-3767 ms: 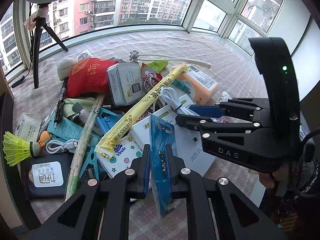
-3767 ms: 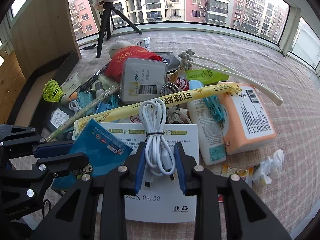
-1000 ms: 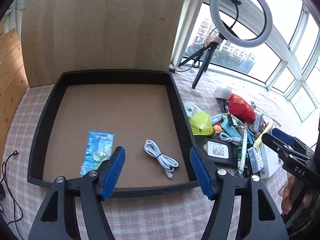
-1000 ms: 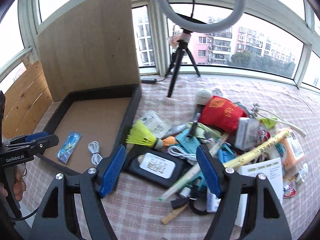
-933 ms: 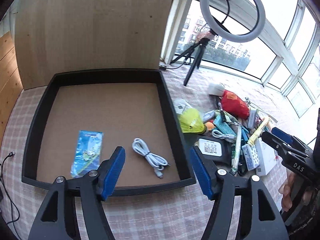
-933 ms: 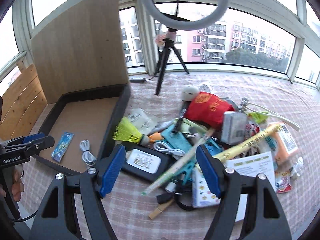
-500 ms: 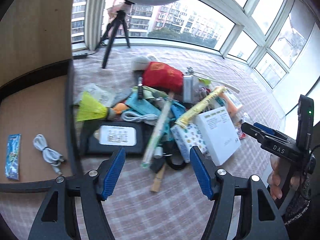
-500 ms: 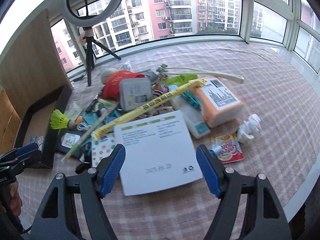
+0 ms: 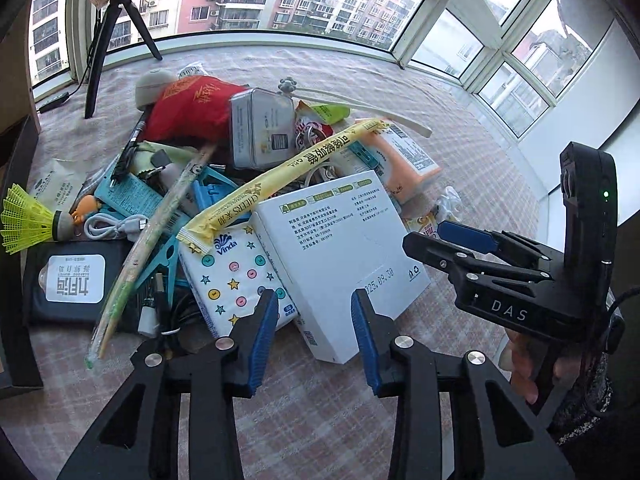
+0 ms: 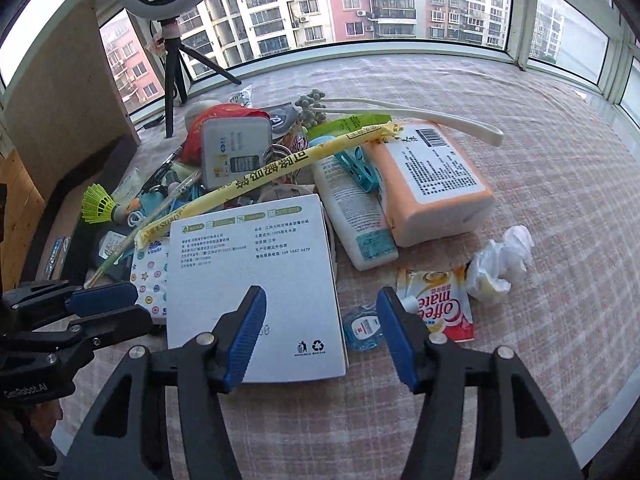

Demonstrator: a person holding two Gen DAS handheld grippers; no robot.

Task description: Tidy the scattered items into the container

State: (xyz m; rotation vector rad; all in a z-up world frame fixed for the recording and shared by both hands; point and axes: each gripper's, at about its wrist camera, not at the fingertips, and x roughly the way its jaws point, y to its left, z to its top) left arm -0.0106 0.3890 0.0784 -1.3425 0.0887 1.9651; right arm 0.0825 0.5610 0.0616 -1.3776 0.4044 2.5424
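Observation:
A heap of items lies on the checked cloth. A white flat box lies at its near edge, also in the right wrist view. My left gripper is open and empty, its fingertips over the box's near corner beside a Vinda tissue pack. My right gripper is open and empty, straddling the box's right edge and a small blue round item. A yellow stick pack, a silver tin and a red pouch lie further back. The black tray is at far left.
An orange tissue pack, a white tube, a coffee-mate sachet and crumpled white plastic lie to the right. A yellow shuttlecock and a black pouch lie left. A tripod stands behind.
Both grippers have swung from the tray, where they left the blue packet and white cable, back over the heap and lowered close to the white box. Their jaws have narrowed somewhat.

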